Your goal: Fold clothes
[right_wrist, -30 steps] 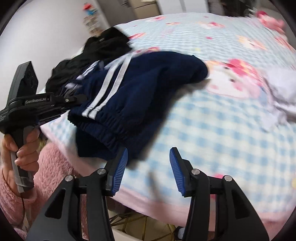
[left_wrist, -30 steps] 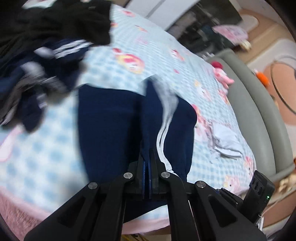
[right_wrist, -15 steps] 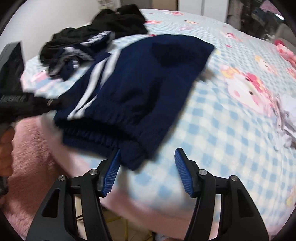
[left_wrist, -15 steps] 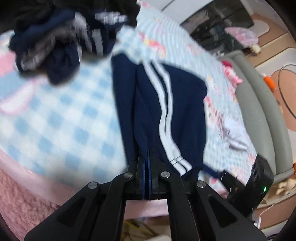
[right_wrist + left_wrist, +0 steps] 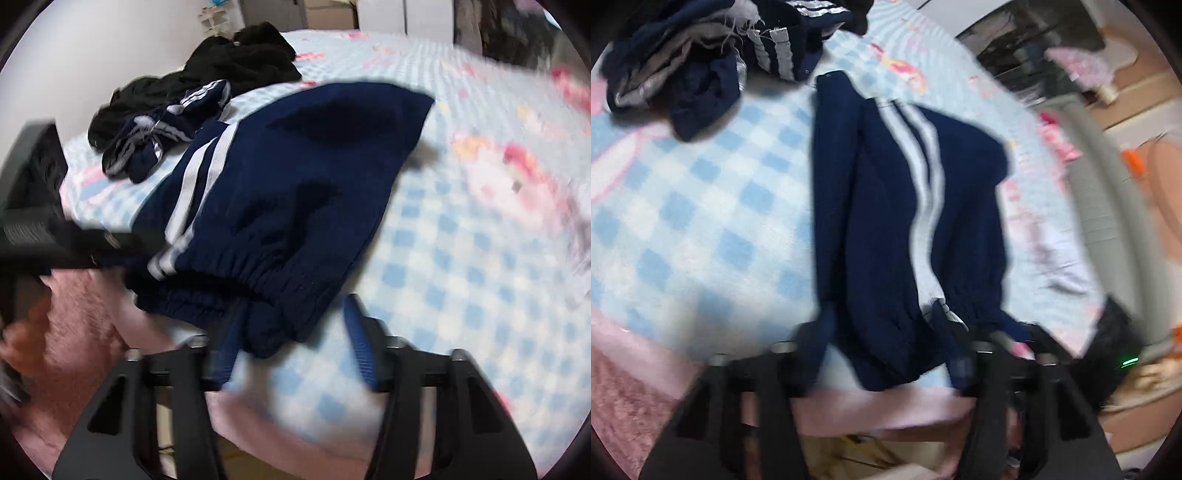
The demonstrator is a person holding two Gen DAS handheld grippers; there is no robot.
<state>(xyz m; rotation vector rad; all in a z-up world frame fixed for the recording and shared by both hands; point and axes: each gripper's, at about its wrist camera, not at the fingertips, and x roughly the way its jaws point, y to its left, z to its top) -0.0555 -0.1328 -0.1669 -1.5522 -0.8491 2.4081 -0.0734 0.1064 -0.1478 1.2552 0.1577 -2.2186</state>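
Navy track pants (image 5: 901,221) with two white side stripes lie folded on the blue-checked bed, waistband toward me; they also show in the right wrist view (image 5: 295,192). My left gripper (image 5: 886,343) is open, its fingers on either side of the waistband edge, holding nothing. My right gripper (image 5: 295,339) is open just in front of the elastic waistband (image 5: 236,273), with the cloth's corner between its fingers. The left gripper body (image 5: 33,221) shows at the left of the right wrist view.
A heap of dark clothes (image 5: 701,55) lies at the far left of the bed, also in the right wrist view (image 5: 207,85). A small white garment (image 5: 1060,258) lies to the right. The pink bed edge (image 5: 646,369) is close below both grippers. A grey sofa (image 5: 1108,206) stands beyond.
My left gripper has opened and let go of the pants, which now lie flat. My right gripper has moved closer to the waistband.
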